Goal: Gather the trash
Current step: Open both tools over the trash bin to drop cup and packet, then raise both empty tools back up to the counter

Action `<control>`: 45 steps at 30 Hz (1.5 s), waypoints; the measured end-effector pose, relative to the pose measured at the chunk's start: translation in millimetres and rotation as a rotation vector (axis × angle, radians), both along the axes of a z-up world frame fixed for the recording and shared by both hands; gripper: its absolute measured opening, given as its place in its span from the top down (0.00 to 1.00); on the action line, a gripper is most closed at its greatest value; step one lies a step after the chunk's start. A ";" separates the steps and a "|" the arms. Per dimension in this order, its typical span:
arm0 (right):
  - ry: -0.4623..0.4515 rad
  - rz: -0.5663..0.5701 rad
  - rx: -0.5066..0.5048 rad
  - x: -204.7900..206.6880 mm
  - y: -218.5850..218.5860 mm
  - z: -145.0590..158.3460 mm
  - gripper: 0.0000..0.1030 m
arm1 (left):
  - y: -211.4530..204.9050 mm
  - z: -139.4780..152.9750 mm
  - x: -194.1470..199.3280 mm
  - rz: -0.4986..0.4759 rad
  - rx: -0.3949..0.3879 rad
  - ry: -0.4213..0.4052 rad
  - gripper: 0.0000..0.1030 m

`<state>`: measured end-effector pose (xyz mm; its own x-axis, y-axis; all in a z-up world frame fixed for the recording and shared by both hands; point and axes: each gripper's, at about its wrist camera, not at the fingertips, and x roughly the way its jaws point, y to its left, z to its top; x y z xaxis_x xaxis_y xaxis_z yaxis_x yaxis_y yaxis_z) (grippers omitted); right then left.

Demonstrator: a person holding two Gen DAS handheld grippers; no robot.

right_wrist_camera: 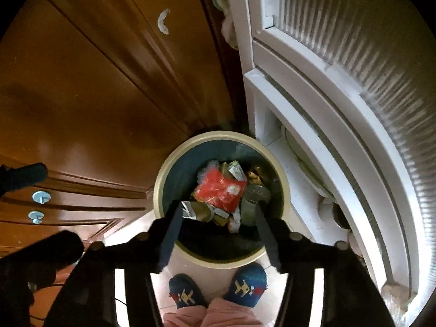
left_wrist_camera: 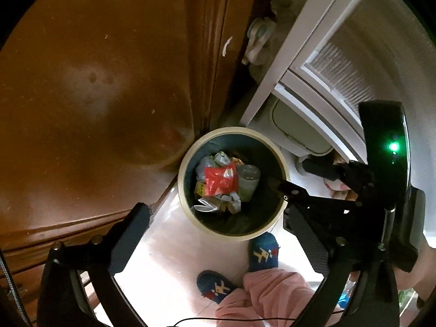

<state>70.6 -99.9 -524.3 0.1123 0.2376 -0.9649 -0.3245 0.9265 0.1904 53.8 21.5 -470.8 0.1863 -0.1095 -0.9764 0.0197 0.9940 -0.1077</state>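
while both grippers are pointing down over the round trash bin [right_wrist_camera: 163,179], the right gripper [right_wrist_camera: 219,229] is holding its fingers spread with nothing between them. the left gripper [left_wrist_camera: 215,218] is also gaping wide and empty. a red wrapper [right_wrist_camera: 219,192] is lying on top of the crumpled trash inside, by blue slippers [right_wrist_camera: 246,283].

The right gripper [right_wrist_camera: 219,218] is pointing down over a round trash bin [right_wrist_camera: 163,179] with a cream rim, its 2 dark fingers [right_wrist_camera: 170,234] standing apart with nothing between them. A red wrapper [right_wrist_camera: 218,190] is lying on top of crumpled trash inside. 2 blue slippers [right_wrist_camera: 246,283] are standing just below the bin on the pale floor [right_wrist_camera: 297,190], between a brown wooden cabinet [right_wrist_camera: 95,95] and a white ribbed-glass door [right_wrist_camera: 354,81].
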 end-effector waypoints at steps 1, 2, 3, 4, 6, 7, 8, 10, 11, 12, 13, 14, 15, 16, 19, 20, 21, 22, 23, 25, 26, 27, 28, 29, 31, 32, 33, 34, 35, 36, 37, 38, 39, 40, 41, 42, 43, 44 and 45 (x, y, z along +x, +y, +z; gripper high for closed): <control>0.002 -0.003 -0.003 -0.2 -0.1 -1.4 0.42 | -0.3 0.9 -0.7 -0.005 0.003 -0.001 0.01; 0.005 -0.007 -0.004 -0.2 -1.4 -2.1 0.40 | -0.8 0.4 -0.5 -0.007 0.003 0.000 0.01; 0.009 -0.012 -0.006 -0.2 -4.3 -2.0 0.38 | -0.1 0.6 -1.1 -0.008 0.002 0.002 0.01; 0.014 -0.017 -0.008 -1.0 -5.3 -2.9 0.36 | 0.0 0.1 -1.2 -0.006 0.002 0.005 0.01; 0.019 -0.026 -0.011 -3.9 -8.6 -2.9 0.34 | -0.2 -0.9 -1.4 -0.003 0.000 0.015 0.01; 0.020 -0.030 -0.015 -5.1 -9.3 -2.2 0.34 | -0.8 -1.3 -1.4 -0.002 -0.002 0.017 0.01; 0.021 -0.033 -0.018 -5.6 -9.0 -3.1 0.33 | -0.6 1.1 -2.9 -0.003 -0.004 0.015 0.01; 0.020 -0.041 -0.024 -9.1 -10.0 -0.1 0.31 | -3.0 0.6 -3.2 -0.008 -0.004 0.012 0.01; 0.020 -0.047 -0.031 -10.2 -9.9 0.6 0.31 | -3.7 2.1 -4.4 -0.012 -0.004 0.012 0.01; 0.021 -0.053 -0.039 -11.9 -9.6 2.9 0.31 | -5.0 4.8 -6.6 -0.015 -0.004 0.014 0.01; 0.021 -0.065 -0.041 -14.6 -9.1 6.8 0.31 | -5.9 7.4 -8.2 -0.017 -0.005 0.016 0.01; 0.021 -0.076 -0.040 -17.0 -10.4 12.0 0.31 | -7.1 11.6 -10.5 -0.020 -0.008 0.019 0.01; 0.023 -0.090 -0.044 -20.0 -12.9 17.6 0.31 | -8.6 14.8 -12.2 -0.025 -0.009 0.018 0.01; 0.025 -0.103 -0.046 -23.0 -14.7 22.5 0.31 | -10.0 20.0 -14.3 -0.029 -0.011 0.017 0.01; 0.023 -0.136 -0.059 -35.4 -19.4 42.5 0.31 | -15.1 40.7 -21.9 -0.049 -0.018 0.014 0.01; 0.019 -0.145 -0.062 -38.1 -21.4 49.5 0.31 | -17.1 49.3 -24.7 -0.061 -0.021 0.016 0.01; 0.015 -0.157 -0.066 -41.2 -24.0 58.5 0.31 | -18.4 56.0 -26.7 -0.070 -0.022 0.017 0.01; 0.013 -0.166 -0.068 -43.1 -25.9 65.2 0.31 | -19.6 64.1 -28.9 -0.080 -0.024 0.018 0.01; 0.010 -0.176 -0.067 -46.2 -27.4 73.5 0.31 | -20.9 72.1 -31.4 -0.091 -0.028 0.020 0.01; 0.002 -0.196 -0.070 -53.0 -30.4 96.1 0.31 | -23.8 91.9 -36.3 -0.116 -0.024 0.013 0.01; -0.004 -0.203 -0.075 -55.6 -31.5 106.1 0.31 | -25.2 104.3 -39.2 -0.124 -0.015 0.005 0.01; -0.010 -0.210 -0.080 -56.4 -31.6 114.6 0.31 | -25.9 113.9 -41.5 -0.127 -0.012 -0.002 0.01; -0.021 -0.219 -0.086 -59.9 -32.9 129.2 0.31 | -25.8 123.3 -43.5 -0.128 -0.008 -0.007 0.01; -0.029 -0.226 -0.090 -61.4 -34.8 140.8 0.31 | -25.9 135.9 -45.8 -0.128 -0.007 -0.014 0.01; -0.043 -0.240 -0.098 -66.3 -36.8 163.5 0.31 | -26.0 155.5 -49.4 -0.127 -0.010 -0.028 0.01; -0.048 -0.244 -0.096 -67.7 -37.9 171.2 0.31 | -25.7 168.9 -51.4 -0.127 -0.011 -0.041 0.01; -0.059 -0.249 -0.093 -69.8 -39.5 185.3 0.31 | -26.7 177.9 -52.6 -0.128 -0.010 -0.048 0.01; -0.069 -0.251 -0.094 -71.3 -40.6 197.2 0.31 | -26.5 190.1 -54.3 -0.129 -0.008 -0.059 0.01; -0.076 -0.251 -0.095 -73.5 -42.5 210.0 0.31 | -26.0 203.6 -55.9 -0.128 -0.004 -0.076 0.01; -0.087 -0.248 -0.089 -74.9 -43.4 224.1 0.31 | -25.2 214.5 -56.5 -0.126 0.002 -0.089 0.01; -0.095 -0.246 -0.087 -75.9 -43.5 233.2 0.31 | -23.3 223.4 -57.3 -0.124 0.006 -0.100 0.01; -0.106 -0.243 -0.087 -77.0 -44.1 247.0 0.31 | -22.4 231.8 -57.7 -0.121 0.009 -0.111 0.01; -0.118 -0.240 -0.083 -78.5 -44.9 261.3 0.31 | -21.1 245.5 -57.9 -0.117 0.010 -0.127 0.01; -0.128 -0.239 -0.078 -79.6 -46.5 273.2 0.31 | -21.0 253.7 -57.6 -0.114 0.013 -0.136 0.01; -0.144 -0.240 -0.072 -80.9 -47.9 287.6 0.31 | -20.1 265.8 -57.2 -0.112 0.020 -0.151 0.01; -0.159 -0.241 -0.067 -82.2 -49.1 299.9 0.31 | -19.5 273.4 -56.7 -0.111 0.024 -0.162 0.01; -0.171 -0.241 -0.063 -83.4 -49.9 309.6 0.31 | -19.2 284.5 -56.3 -0.107 0.033 -0.177 0.01; -0.185 -0.244 -0.060 -84.5 -50.8 320.3 0.31 | -19.4 292.0 -55.9 -0.103 0.040 -0.189 0.01; -0.203 -0.247 -0.057 -85.3 -52.5 333.4 0.31 | -19.5 302.5 -55.5 -0.098 0.045 -0.208 0.01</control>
